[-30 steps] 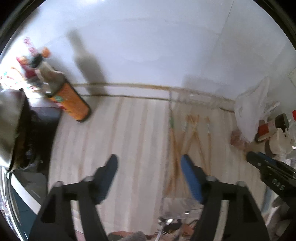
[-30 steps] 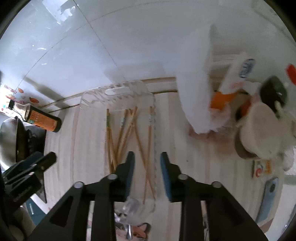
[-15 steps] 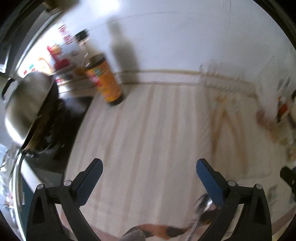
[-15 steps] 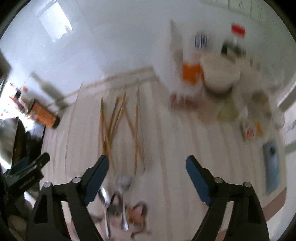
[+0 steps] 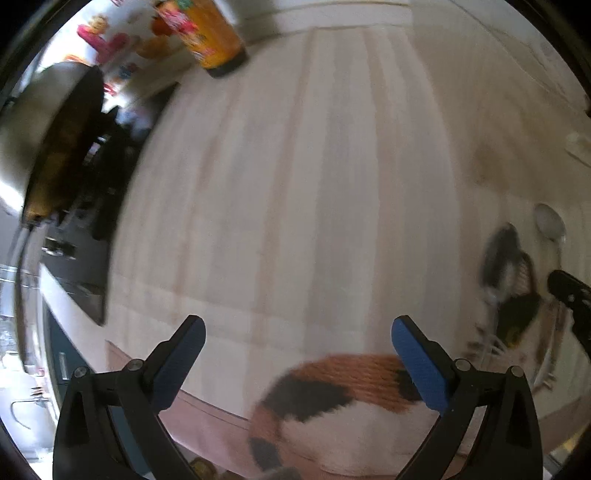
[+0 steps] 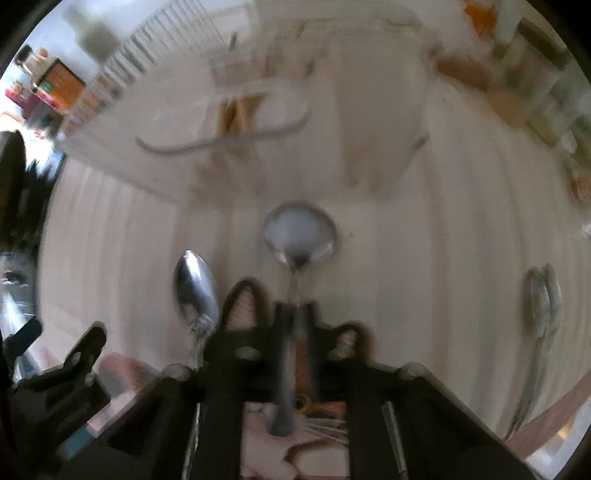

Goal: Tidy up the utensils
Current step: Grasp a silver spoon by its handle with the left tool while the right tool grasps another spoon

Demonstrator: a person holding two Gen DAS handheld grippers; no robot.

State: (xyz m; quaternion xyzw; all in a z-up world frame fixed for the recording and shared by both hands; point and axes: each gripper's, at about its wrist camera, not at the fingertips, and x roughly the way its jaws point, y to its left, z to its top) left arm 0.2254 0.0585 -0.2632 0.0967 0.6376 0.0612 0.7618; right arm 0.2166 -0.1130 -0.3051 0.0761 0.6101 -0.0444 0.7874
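In the right wrist view my right gripper [image 6: 295, 314] is shut on the handle of a round-bowled metal spoon [image 6: 299, 232] low over the striped counter. A second spoon [image 6: 195, 284] lies just left of it and two more spoons [image 6: 543, 299] lie at the right. A clear tray [image 6: 229, 122] with wooden chopsticks [image 6: 236, 110] stands behind. In the left wrist view my left gripper [image 5: 299, 339] is open and empty above the counter's front edge. The round spoon [image 5: 550, 221] shows at its far right.
A calico cat [image 5: 343, 391] sits under the left gripper at the counter's front edge; its ears show by the right gripper [image 6: 243, 299]. An orange bottle [image 5: 210, 33] and a steel pot [image 5: 40, 133] on the stove stand at the left. Jars and containers [image 6: 532, 66] crowd the back right.
Both grippers have dropped toward the counter's front. The right gripper, wide open half a second ago, has shut on the round spoon's handle. The left gripper stayed open and swung left.
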